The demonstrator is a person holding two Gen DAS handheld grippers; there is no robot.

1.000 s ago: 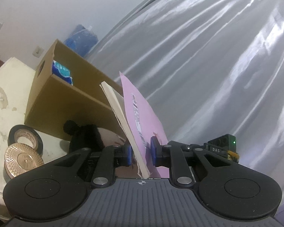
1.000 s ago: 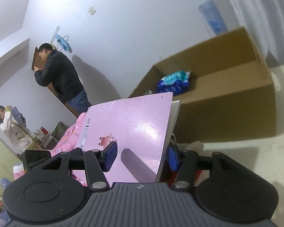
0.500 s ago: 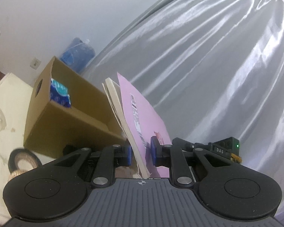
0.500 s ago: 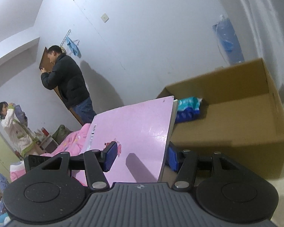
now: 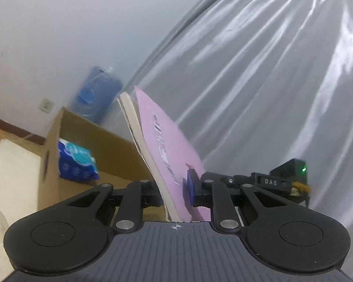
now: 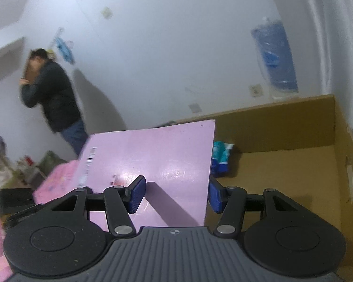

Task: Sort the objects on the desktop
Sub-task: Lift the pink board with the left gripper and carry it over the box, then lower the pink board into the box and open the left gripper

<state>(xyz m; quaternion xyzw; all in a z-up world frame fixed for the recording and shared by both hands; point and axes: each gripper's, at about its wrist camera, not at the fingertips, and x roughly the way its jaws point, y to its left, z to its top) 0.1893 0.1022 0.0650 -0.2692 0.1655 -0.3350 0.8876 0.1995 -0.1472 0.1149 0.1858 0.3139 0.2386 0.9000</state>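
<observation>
A thin pink book (image 5: pixel 167 145) stands on edge between the pads of my left gripper (image 5: pixel 175 192), which is shut on its lower part. From the right wrist the same pink book (image 6: pixel 157 155) shows its cover. My right gripper (image 6: pixel 176 196) straddles its near corner, one pad on the cover and the other at the page edge, and holds it half-wide. Behind the book an open cardboard box (image 5: pixel 106 141) holds a blue tissue pack (image 5: pixel 76 162). In the right wrist view the box (image 6: pixel 282 127) lies just past the book with the tissue pack (image 6: pixel 220 157) inside.
A silver curtain (image 5: pixel 258 82) fills the right side. A blue plastic-wrapped bundle (image 6: pixel 275 56) leans on the white wall behind the box. A person in a dark jacket (image 6: pixel 54 98) stands far left by a door. Pink bedding (image 6: pixel 56 183) lies below. The white tabletop (image 5: pixel 11 171) shows left.
Both grippers have carried the book up and toward the box. The tape roll and gold disc have dropped out of the left view. The box's inside now shows more fully.
</observation>
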